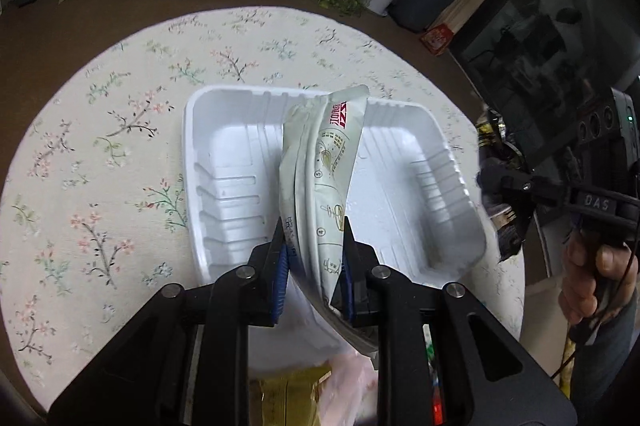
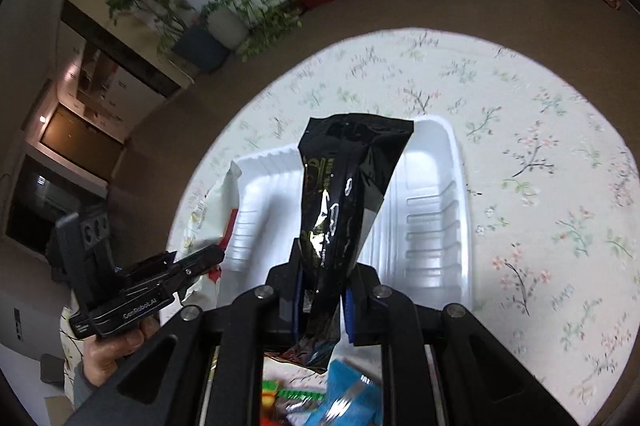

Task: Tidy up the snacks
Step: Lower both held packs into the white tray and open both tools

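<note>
White tray (image 1: 224, 162) sits near the middle of the round table (image 1: 100, 146), bare inside as far as both views show: no snack lying in it yet. Two packets up in the air above it, neither set down.

White packet (image 1: 324, 162) clamped between the pads of the left gripper (image 1: 314, 250), hanging lengthwise over the tray's middle, its far end reaching past the tray's far rim in that view. Black packet (image 2: 344, 194) pinched tight in the right gripper (image 2: 322, 278), likewise poised over the tray, closer to its left half in the right wrist view. Both jaws closed on their loads, not empty and not apart.

More snacks (image 2: 320, 402) glimpsed at the near edge of the table under the right gripper: something blue, something green and red, blurred, count not clear. Yellow and pink wrappers (image 1: 312, 394) below the left gripper too.

Judged early in the job: nothing placed so far, two packets about to go in, a small heap at the near edge left to move. Floral cloth elsewhere free of snacks.
</note>
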Tool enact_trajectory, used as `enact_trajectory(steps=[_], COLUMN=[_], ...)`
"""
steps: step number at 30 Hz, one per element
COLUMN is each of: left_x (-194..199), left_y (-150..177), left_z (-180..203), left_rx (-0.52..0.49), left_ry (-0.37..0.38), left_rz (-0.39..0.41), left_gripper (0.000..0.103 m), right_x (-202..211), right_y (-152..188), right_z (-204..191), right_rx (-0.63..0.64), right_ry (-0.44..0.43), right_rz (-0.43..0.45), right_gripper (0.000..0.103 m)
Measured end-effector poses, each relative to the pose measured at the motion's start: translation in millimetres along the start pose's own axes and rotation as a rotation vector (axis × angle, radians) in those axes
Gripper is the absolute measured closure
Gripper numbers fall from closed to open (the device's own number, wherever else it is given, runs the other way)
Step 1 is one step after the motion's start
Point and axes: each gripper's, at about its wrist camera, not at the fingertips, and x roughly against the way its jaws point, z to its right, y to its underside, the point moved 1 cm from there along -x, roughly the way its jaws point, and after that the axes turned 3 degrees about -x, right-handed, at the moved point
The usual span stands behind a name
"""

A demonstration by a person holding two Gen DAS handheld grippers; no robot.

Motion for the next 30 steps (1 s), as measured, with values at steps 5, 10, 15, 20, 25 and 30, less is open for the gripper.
enact_trajectory(steps=[5,10,15,20,25,30], left_x=[-28.9,-52.4,-59.1,-60.3,-16.1,55.4], left_y=[3.3,7.2,4.2,-3.7,-0.5,33.4], left_z=[0.0,0.3,-0.2,1.0,11.3,29.3], left_rx=[-0.012,-0.008,-0.009,-0.002,-0.026,-0.143], left_ry=[-0.048,-0.087,-0.109,-0.101,-0.079,-0.06], left_rz=[-0.028,-0.06,-0.051,-0.056,0.03,0.183], left_gripper=[0.083,0.083,0.083,0.075,0.03,0.0], right_x=[-42.1,-63.3,-70.3,-57.5,-24.1,45.7], right_y=[-10.8,-5.7,-2.3,0.6,3.1,31.0], right_z=[7.5,11.5,13.9,8.4,8.4,-4.2], right_rx=[-0.012,0.008,0.019,0.027,0.008,0.073], right_ry=[0.046,0.097,0.123,0.126,0.07,0.01], right_rz=[-0.053,-0.084,-0.083,-0.051,-0.004,0.129], right_gripper=[0.086,0.085,0.082,0.055,0.045,0.028])
